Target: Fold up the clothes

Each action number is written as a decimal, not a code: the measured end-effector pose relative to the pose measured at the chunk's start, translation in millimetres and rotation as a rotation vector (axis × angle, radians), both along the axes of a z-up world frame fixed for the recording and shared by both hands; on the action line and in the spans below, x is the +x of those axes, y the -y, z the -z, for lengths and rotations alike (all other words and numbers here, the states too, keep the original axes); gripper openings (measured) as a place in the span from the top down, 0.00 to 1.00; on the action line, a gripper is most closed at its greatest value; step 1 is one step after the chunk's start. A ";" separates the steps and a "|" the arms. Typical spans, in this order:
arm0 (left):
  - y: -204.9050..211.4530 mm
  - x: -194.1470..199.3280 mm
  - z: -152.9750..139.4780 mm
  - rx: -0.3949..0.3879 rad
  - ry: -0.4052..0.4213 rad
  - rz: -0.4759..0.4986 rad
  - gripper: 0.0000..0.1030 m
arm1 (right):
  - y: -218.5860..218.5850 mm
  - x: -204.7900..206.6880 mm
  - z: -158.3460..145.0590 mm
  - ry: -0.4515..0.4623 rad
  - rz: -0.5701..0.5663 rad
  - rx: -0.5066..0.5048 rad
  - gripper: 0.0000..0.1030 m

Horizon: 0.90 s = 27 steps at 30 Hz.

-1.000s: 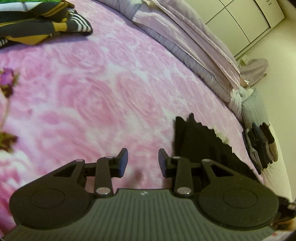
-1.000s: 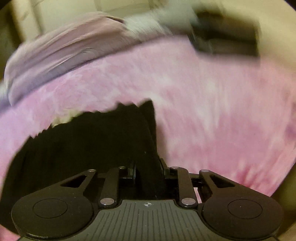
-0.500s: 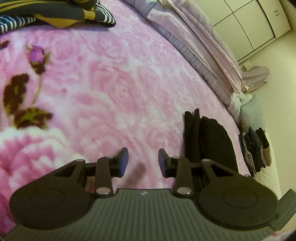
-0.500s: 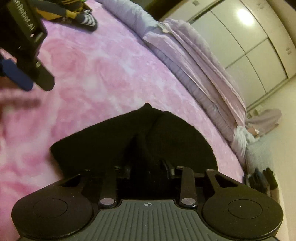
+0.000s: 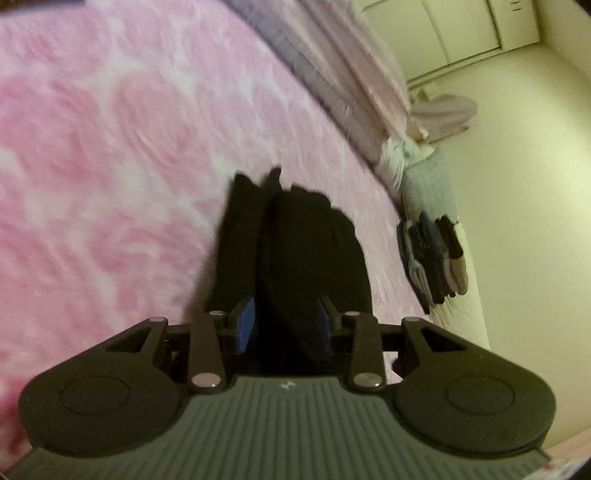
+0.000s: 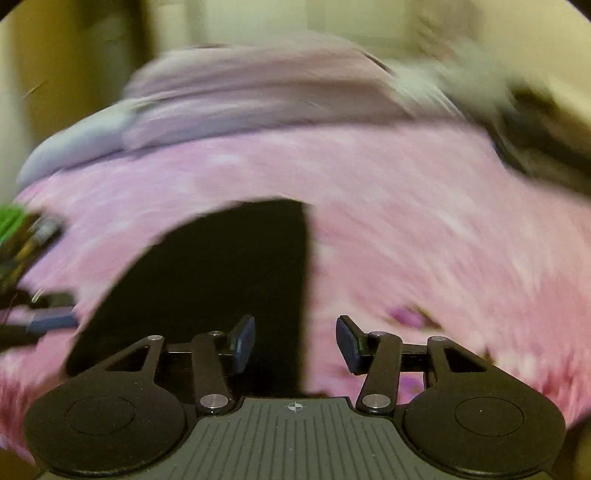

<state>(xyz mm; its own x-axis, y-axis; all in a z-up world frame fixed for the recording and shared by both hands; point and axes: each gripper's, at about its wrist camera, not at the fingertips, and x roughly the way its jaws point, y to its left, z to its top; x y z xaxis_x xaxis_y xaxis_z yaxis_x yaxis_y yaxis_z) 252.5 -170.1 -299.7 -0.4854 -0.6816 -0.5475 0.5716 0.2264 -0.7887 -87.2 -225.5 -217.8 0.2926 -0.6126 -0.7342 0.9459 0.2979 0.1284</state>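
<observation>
1. Compared with half a second back, the right hand-held gripper (image 6: pixel 295 341) no longer pinches the black garment (image 6: pixel 229 280); its jaws are opening, and the cloth's straight right edge now lies in the gap between the pads without either pad pressing on it
2. Since that same earlier view, the left hand-held gripper (image 5: pixel 284 323) has swung from bare pink blanket to a spot over the black garment (image 5: pixel 295 251), which now fills the space between its blue pads
3. Left jaws stand partly apart; the dark cloth sits between them, but whether the pads press on it or only hover above it cannot be told from this view
4. Black garment lies folded into a narrow stack on the bed's pink rose-patterned blanket (image 5: pixel 110 147), close to the bed's right-hand edge as the left wrist camera sees it
5. Along the far side of the blanket runs a folded lilac quilt (image 5: pixel 354 81), blurred in the right wrist view (image 6: pixel 258 96)
6. Beyond the bed edge, a small pile of dark folded items (image 5: pixel 432 254) rests on a pale quilted cushion, well apart from the black garment
7. Pale wardrobe doors (image 5: pixel 443 33) and cream floor fill the upper right of the left view
8. Right wrist view is heavily smeared by motion, so the things at its left edge cannot be identified
</observation>
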 end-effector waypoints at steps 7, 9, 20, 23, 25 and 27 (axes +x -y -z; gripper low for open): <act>44.5 -12.5 18.9 0.060 0.020 0.042 0.71 | 54.3 -39.5 37.7 0.193 0.152 0.250 0.55; 55.0 -14.1 20.1 0.056 0.031 0.052 0.71 | 59.1 -36.9 40.6 0.193 0.152 0.251 0.55; 61.5 -19.3 -2.9 -0.079 0.168 0.061 0.89 | 82.9 2.1 52.0 0.078 0.055 0.181 0.73; 54.1 -12.5 -9.8 -0.109 0.221 0.049 0.89 | 79.7 18.6 47.4 0.027 0.001 0.139 0.73; 54.2 -11.9 -5.8 -0.094 0.248 0.057 0.89 | 77.5 30.3 46.7 -0.029 -0.017 0.112 0.73; 52.6 -10.2 -3.3 -0.097 0.263 0.054 0.89 | 75.5 39.0 45.8 -0.063 -0.031 0.095 0.74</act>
<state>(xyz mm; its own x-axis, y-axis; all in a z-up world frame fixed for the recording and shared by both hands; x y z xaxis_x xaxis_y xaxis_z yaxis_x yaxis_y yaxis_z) 242.3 -222.7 -296.4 -0.3723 -0.7141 -0.5928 0.7684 0.1211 -0.6284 -48.2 -301.1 -263.6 0.2619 -0.5308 -0.8060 0.9435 0.3165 0.0982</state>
